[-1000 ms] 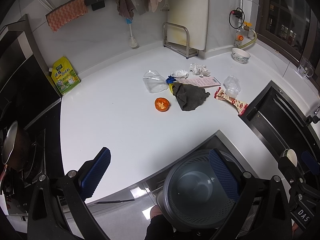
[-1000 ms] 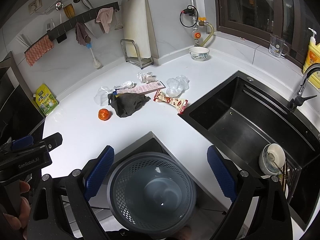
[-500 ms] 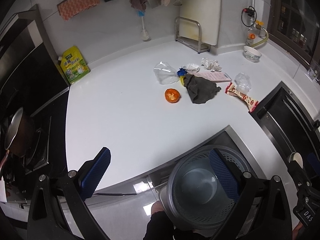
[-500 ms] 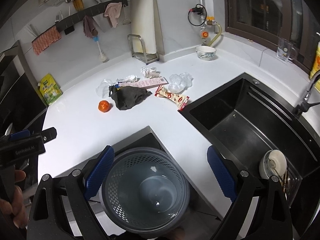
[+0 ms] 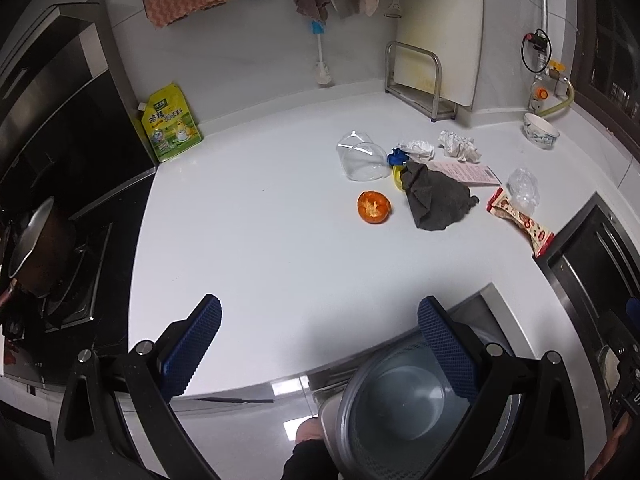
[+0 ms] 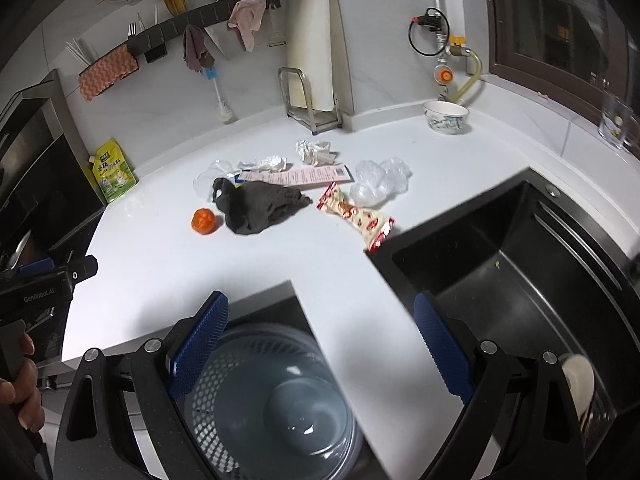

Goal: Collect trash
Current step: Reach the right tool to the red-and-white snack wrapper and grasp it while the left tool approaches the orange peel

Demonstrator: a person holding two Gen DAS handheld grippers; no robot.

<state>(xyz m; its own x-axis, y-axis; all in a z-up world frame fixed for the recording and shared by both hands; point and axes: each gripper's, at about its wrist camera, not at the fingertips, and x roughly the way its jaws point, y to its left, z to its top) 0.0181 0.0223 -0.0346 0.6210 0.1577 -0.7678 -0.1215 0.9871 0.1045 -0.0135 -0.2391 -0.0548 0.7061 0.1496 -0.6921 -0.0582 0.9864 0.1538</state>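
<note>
My left gripper [image 5: 320,344] had its blue pads spread wide with nothing between them, and my right gripper [image 6: 320,344] stood the same, released and empty. Directly under both pairs of fingers sat the grey mesh bin [image 6: 256,396], below the counter's edge, its inside bare as far as I could see.

Ahead of the fingers, well apart across the white counter [image 5: 256,240], lay the trash: the orange peel [image 5: 374,207] nearest the left fingers, with a dark rag [image 5: 436,200] just beside it. Beyond those were a clear plastic cup [image 5: 362,160], two crumpled paper wads [image 5: 458,146], a pink slip [image 5: 464,172], a clear plastic bag [image 6: 380,180] and a red-and-white snack wrapper [image 6: 356,216] closest to the right fingers, near the sink [image 6: 520,264] corner.

I judged this the opening reach: nothing collected yet. The next move called for pushing a gripper forward and down onto one piece, the peel for the left or the wrapper for the right, and closing on it before carrying it back over the bin.
</note>
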